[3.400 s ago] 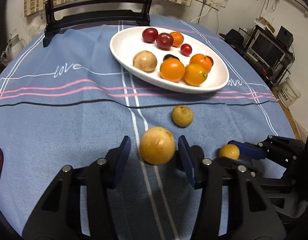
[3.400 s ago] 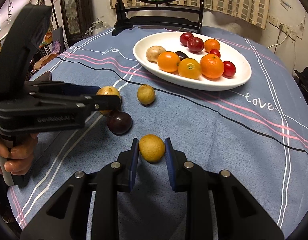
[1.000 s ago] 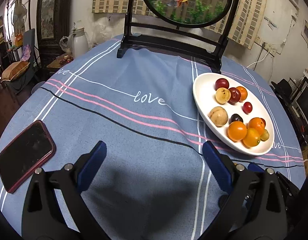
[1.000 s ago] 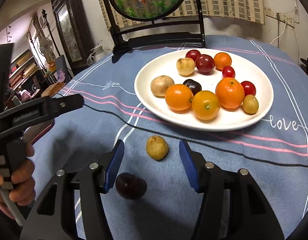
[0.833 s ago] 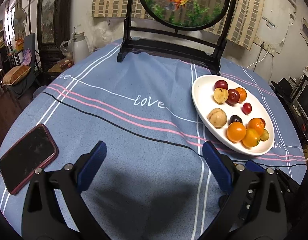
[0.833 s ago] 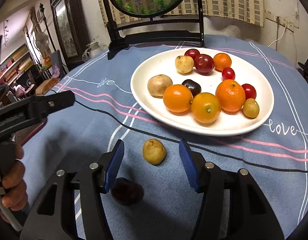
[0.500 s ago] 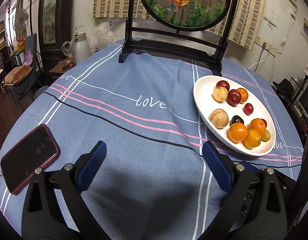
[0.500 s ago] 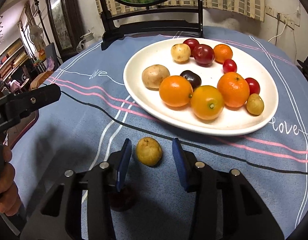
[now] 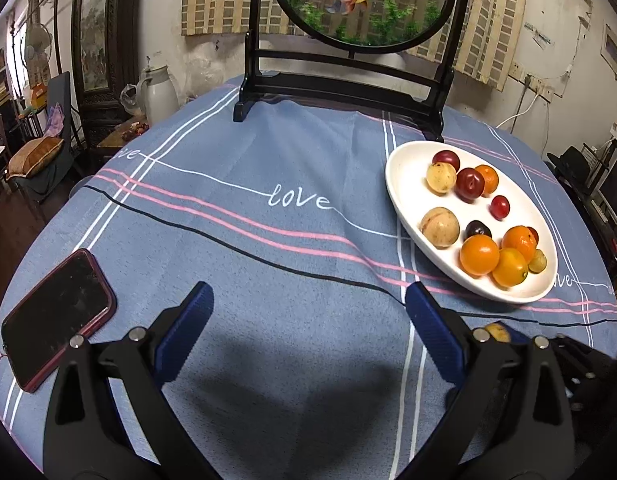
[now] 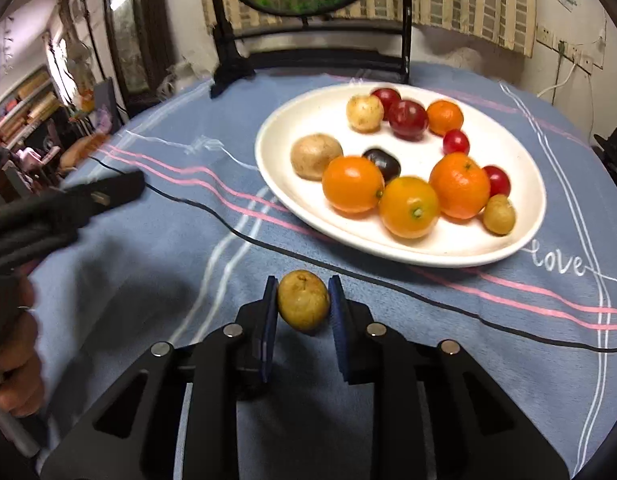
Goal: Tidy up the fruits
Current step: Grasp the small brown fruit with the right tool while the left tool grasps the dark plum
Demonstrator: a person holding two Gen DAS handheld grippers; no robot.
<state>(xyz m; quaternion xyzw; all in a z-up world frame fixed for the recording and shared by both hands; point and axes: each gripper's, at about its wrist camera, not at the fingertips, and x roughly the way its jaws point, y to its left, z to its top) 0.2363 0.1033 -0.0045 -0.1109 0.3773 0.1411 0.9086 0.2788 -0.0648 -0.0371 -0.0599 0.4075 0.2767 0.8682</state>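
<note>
the right tool [image 10: 302, 307] is pinching the small round yellow-brown fruit [image 10: 303, 300] at its widest sides, just above the bench near the white oval plate [image 10: 524, 236]; it is looking light, firm, smooth-skinned. the left tool [image 9: 306, 330] is hanging spread, empty.

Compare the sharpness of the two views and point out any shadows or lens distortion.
Left wrist view: sharp, with fisheye curving of the tablecloth stripes and a dark vignette at the corners; the open left hand-held gripper casts a soft shadow on the cloth. Right wrist view: motion-blurred, most in the background and on the white plate; the small yellow-brown fruit in the right hand-held gripper stays fairly crisp.
</note>
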